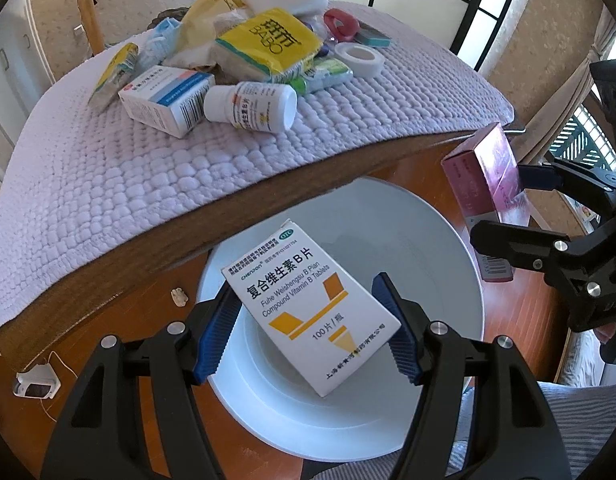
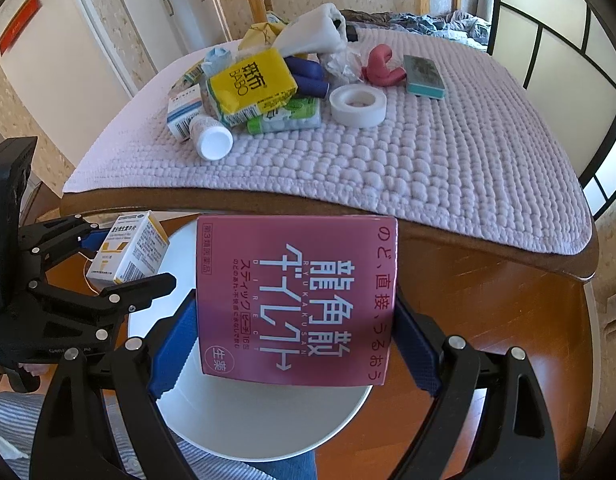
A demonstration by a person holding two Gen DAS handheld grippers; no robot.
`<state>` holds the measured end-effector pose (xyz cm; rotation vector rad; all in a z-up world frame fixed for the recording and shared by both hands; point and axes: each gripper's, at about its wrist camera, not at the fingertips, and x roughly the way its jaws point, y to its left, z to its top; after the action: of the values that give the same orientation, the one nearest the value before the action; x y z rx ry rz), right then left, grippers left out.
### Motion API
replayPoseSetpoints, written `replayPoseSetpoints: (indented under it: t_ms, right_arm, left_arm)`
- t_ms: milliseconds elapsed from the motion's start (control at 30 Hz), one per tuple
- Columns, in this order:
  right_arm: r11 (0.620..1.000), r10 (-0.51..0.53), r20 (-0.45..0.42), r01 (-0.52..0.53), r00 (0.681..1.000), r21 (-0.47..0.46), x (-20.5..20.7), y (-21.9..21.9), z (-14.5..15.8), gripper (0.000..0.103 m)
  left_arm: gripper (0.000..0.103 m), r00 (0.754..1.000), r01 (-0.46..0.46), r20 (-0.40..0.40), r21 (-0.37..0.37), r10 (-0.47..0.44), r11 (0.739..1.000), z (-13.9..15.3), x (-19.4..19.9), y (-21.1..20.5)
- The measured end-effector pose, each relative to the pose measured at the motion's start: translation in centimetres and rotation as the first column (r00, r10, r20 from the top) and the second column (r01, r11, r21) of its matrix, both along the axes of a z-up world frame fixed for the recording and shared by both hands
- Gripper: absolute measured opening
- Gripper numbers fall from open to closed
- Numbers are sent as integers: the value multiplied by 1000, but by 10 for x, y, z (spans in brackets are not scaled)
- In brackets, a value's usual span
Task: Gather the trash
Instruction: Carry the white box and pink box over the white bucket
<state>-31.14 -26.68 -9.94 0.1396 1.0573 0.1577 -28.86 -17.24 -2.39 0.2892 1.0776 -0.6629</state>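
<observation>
Big wooden table with a lilac mat on top, junk pile sitting at the far end. White bin on the floor right below the table edge. Right gripper is clamped on a pink box, left gripper pinches a white vitamin box, both hanging over the bin, not dropped yet

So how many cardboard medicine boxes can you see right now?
3: a white vitamin box in the left gripper, a pink box in the right gripper, a blue-striped box on the mat. The pile may hide more.
</observation>
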Motion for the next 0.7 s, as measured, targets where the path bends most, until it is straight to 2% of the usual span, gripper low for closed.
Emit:
replayPoseSetpoints:
  t_ms: [700]
  right_arm:
    - [1000, -2, -47, 2, 999, -3, -10, 4, -22, 87]
  left_arm:
    - [68, 999, 34, -42, 58, -31, 998, -32, 4, -30]
